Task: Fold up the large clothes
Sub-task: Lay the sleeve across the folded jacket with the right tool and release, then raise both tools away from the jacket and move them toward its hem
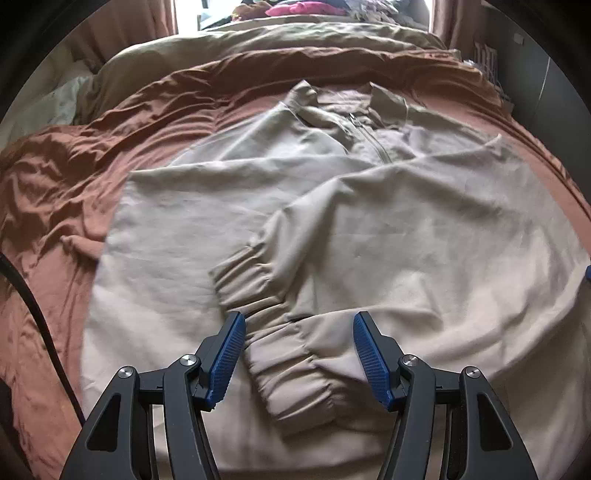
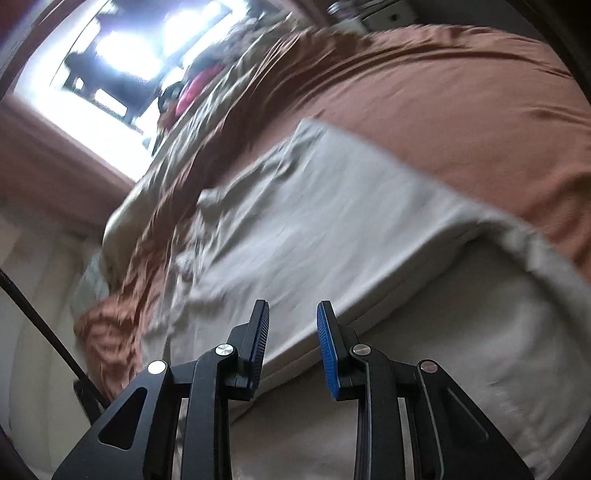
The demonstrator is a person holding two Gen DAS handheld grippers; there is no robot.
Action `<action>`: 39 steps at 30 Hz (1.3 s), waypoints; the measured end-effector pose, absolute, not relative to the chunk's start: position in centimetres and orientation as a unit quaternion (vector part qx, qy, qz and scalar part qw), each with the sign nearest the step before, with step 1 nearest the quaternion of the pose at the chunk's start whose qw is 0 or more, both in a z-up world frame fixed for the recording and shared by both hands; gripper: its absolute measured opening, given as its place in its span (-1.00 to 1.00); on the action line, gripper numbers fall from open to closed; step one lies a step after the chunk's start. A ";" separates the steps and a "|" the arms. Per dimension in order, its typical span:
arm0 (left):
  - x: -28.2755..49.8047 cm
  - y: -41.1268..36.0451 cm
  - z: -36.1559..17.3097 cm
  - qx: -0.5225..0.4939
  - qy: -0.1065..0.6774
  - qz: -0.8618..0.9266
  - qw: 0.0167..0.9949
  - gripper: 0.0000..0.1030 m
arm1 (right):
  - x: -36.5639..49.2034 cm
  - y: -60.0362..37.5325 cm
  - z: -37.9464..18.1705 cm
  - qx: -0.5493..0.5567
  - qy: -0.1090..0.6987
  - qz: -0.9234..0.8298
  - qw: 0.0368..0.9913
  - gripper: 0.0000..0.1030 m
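The right wrist view is heavily smeared and tilted, so fine detail there is mostly lost, and the bright window (image 2: 122, 55) at top left is blown out. The near hem of the jacket (image 1: 332, 221) is cut off behind the gripper bodies in both views.

The jacket is a pale beige zip-up, lying front side up on a rust-brown bedsheet (image 1: 55, 192), collar at the far end. Its zipper (image 1: 373, 142) runs down from the collar, and both sleeves are folded across the chest so the two gathered elastic cuffs (image 1: 258, 288) meet near the middle.

The left gripper (image 1: 299, 354) hovers just over those cuffs, jaws spread wide, holding nothing. The right gripper (image 2: 293, 345) has its jaws parted more narrowly, also empty, over the jacket's (image 2: 332, 229) side.

Only the left view shows the collar, the cuffs and the pink clothes pile (image 1: 306, 9) beyond the bed. Only the right view shows the window.
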State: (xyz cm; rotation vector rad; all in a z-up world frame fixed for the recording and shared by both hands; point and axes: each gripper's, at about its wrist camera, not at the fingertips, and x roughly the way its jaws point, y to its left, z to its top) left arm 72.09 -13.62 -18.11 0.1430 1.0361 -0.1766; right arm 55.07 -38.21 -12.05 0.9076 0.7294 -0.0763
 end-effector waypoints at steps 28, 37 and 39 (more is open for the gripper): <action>56.9 -5.9 -6.0 0.009 0.468 -0.086 0.879 0.26 | 49.3 -29.5 -5.4 0.231 0.409 -0.008 0.883 -0.01; 47.7 -2.6 -3.2 -0.055 0.426 -0.074 0.900 0.45 | 41.0 -28.5 -1.2 0.215 0.384 -0.013 0.898 0.28; 46.0 -2.1 -3.0 -0.062 0.423 -0.073 0.901 0.45 | 39.4 -28.1 -0.4 0.213 0.374 -0.014 0.903 0.38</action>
